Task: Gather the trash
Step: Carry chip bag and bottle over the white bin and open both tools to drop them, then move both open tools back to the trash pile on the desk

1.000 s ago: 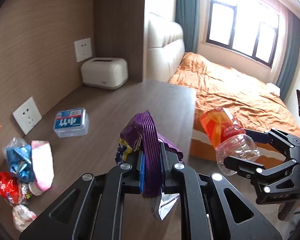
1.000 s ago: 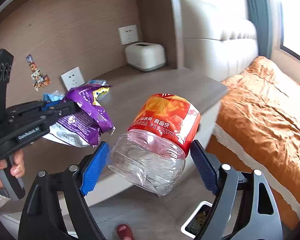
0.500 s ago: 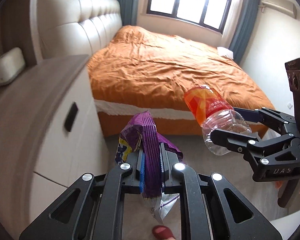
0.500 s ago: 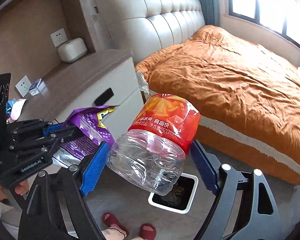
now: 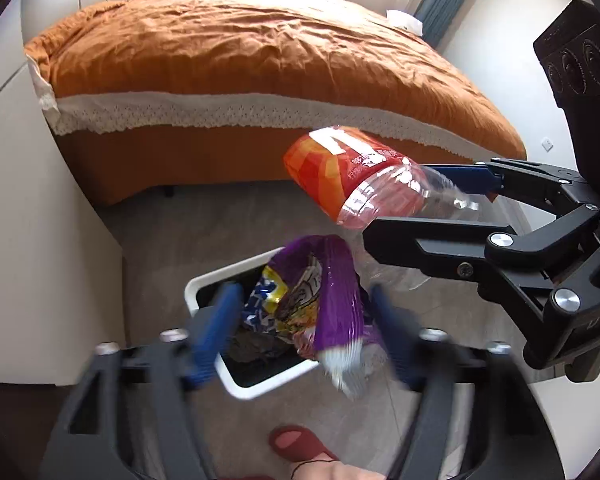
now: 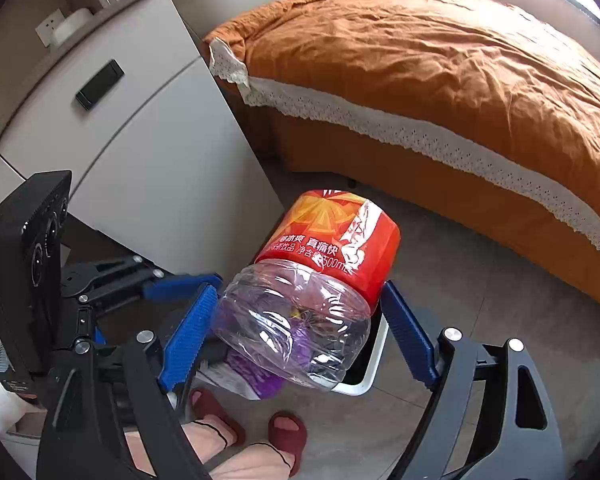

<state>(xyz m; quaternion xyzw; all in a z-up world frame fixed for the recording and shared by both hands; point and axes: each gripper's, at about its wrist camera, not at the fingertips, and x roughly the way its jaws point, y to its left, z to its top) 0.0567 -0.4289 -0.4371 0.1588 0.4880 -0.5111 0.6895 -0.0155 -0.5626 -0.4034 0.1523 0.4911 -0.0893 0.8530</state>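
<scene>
A white trash bin stands on the floor below both grippers. My left gripper is open just above it. The purple snack wrapper hangs loose between its spread blue pads, over the bin's opening. My right gripper is shut on a crushed clear plastic bottle with an orange-red label, held tilted above the bin. The bottle and the right gripper also show in the left wrist view. The wrapper shows through and under the bottle.
An orange-covered bed fills the far side. A white cabinet stands at the left. The person's feet in dark red slippers stand beside the bin on the grey tiled floor.
Both grippers swung from the desk down over the bin. My left gripper opened and let go of the purple wrapper. The right gripper still holds the bottle.
</scene>
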